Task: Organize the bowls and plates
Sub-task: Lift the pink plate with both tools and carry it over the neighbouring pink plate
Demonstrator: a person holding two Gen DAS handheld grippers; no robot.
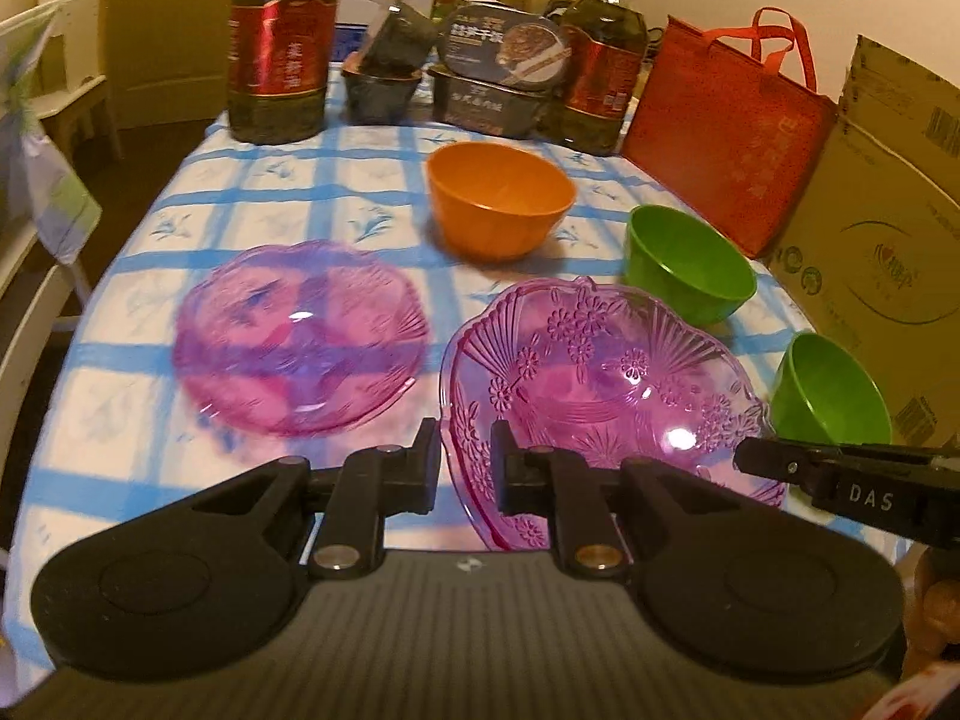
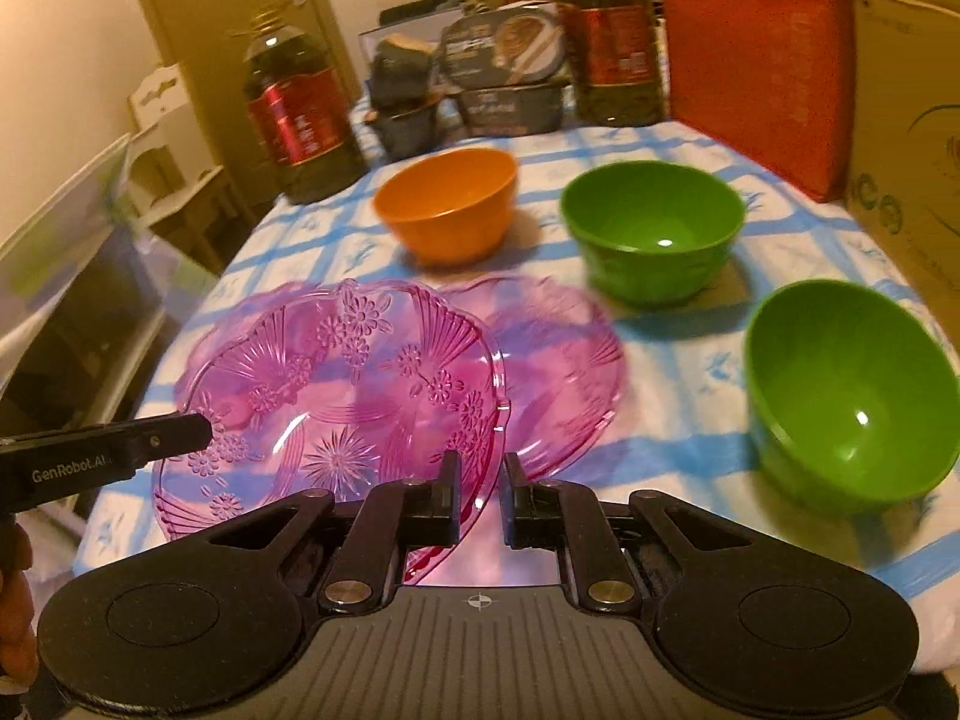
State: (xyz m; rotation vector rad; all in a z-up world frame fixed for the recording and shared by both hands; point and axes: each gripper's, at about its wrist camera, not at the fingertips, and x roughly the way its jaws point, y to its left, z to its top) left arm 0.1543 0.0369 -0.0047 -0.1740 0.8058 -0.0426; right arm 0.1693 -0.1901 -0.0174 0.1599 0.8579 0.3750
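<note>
A pink patterned glass plate [image 1: 600, 384] is held tilted above the blue-checked tablecloth by both grippers. My left gripper [image 1: 463, 468] is shut on its near-left rim; my right gripper [image 2: 480, 498] is shut on its right rim. The plate shows sharp in the right wrist view [image 2: 336, 396]. A second pink plate [image 1: 300, 336] lies flat on the cloth, also in the right wrist view [image 2: 558, 360], partly behind the held one. An orange bowl [image 1: 498, 204] [image 2: 447, 204] and two green bowls [image 1: 687, 264] [image 1: 828, 390] [image 2: 654, 228] [image 2: 852, 390] stand upright beyond.
Two large oil bottles [image 1: 279, 42] [image 1: 600, 78], dark food boxes [image 1: 492, 72], a red bag [image 1: 726, 126] and a cardboard box [image 1: 876, 228] line the table's back and right side. A white chair [image 1: 36, 300] stands at the left edge.
</note>
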